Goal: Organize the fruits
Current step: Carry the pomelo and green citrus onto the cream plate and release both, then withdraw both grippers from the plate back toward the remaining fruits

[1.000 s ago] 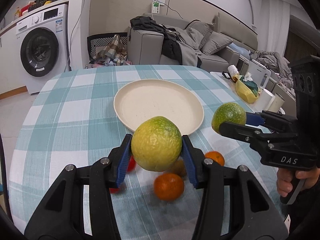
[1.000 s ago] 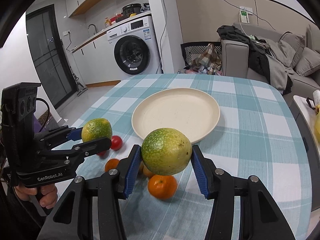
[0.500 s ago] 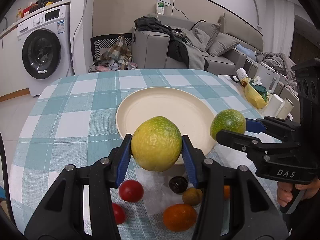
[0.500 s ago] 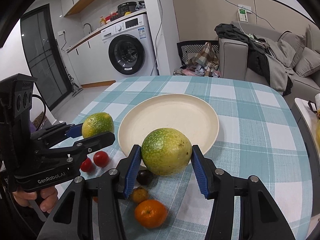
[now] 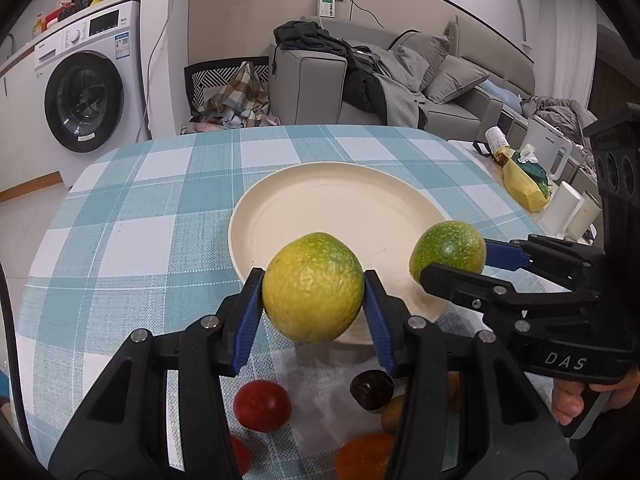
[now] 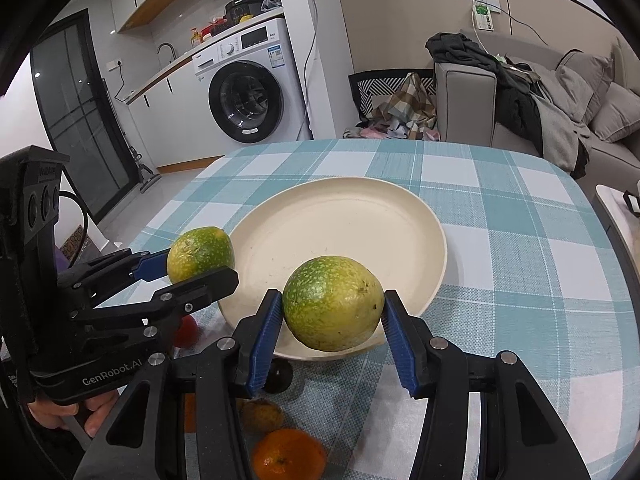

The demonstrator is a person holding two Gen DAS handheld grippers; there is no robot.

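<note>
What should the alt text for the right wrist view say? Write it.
Right gripper holds a green-yellow fruit over the near rim of an empty cream plate on a checked tablecloth. At left, the left gripper holds a second green fruit.

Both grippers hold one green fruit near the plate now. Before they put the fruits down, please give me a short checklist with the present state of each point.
1. Left gripper grip on the yellow-green fruit: both blue fingers press its sides. Ok.
2. Right gripper grip on the green fruit: held between both fingers. Ok.
3. Plate free to receive fruit: nothing lies on it. Ok.
4. Fruits over the plate: both appear above its near rim, not its middle; exact height cannot tell.
5. Space between the two grippers: apart, side by side in both views. Ok.
6. Small fruits on the tablecloth, such as the red one, lie below the grippers, clear of the plate. Ok.
</note>
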